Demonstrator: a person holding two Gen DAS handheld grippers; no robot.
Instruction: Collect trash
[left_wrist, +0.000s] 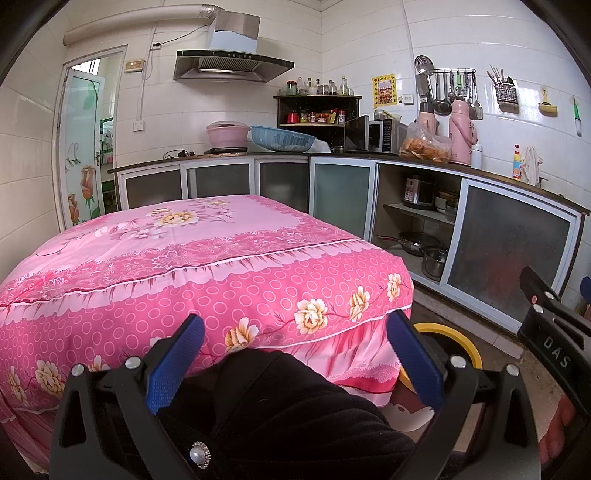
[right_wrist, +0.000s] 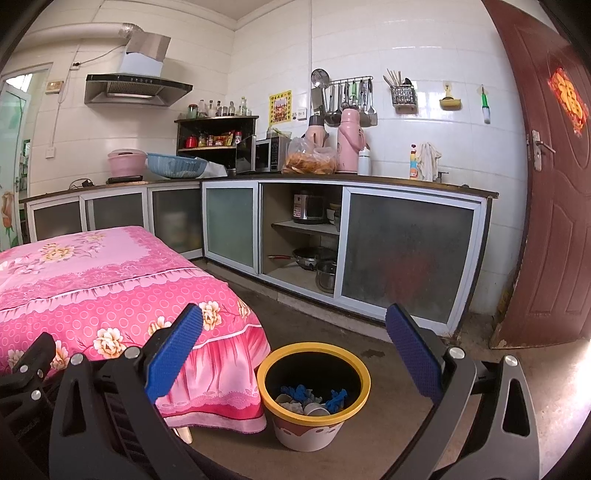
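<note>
A trash bin (right_wrist: 313, 397) with a yellow rim and white body stands on the floor beside the table's corner. Inside it lie blue gloves (right_wrist: 300, 393), a paper cup (right_wrist: 316, 409) and white scraps. My right gripper (right_wrist: 293, 354) is open and empty, held above and in front of the bin. My left gripper (left_wrist: 295, 360) is open and empty, facing the table (left_wrist: 207, 258) covered in a pink flowered cloth. In the left wrist view the bin's yellow rim (left_wrist: 458, 338) shows partly behind the right finger. No trash shows on the tabletop.
Kitchen counters (right_wrist: 332, 181) with frosted cabinet doors line the back and right walls. An open cabinet holds pots (right_wrist: 327, 275). A brown door (right_wrist: 554, 206) stands at the right. A dark sleeve (left_wrist: 295, 410) fills the low middle of the left wrist view. The right gripper's body (left_wrist: 554, 332) shows there.
</note>
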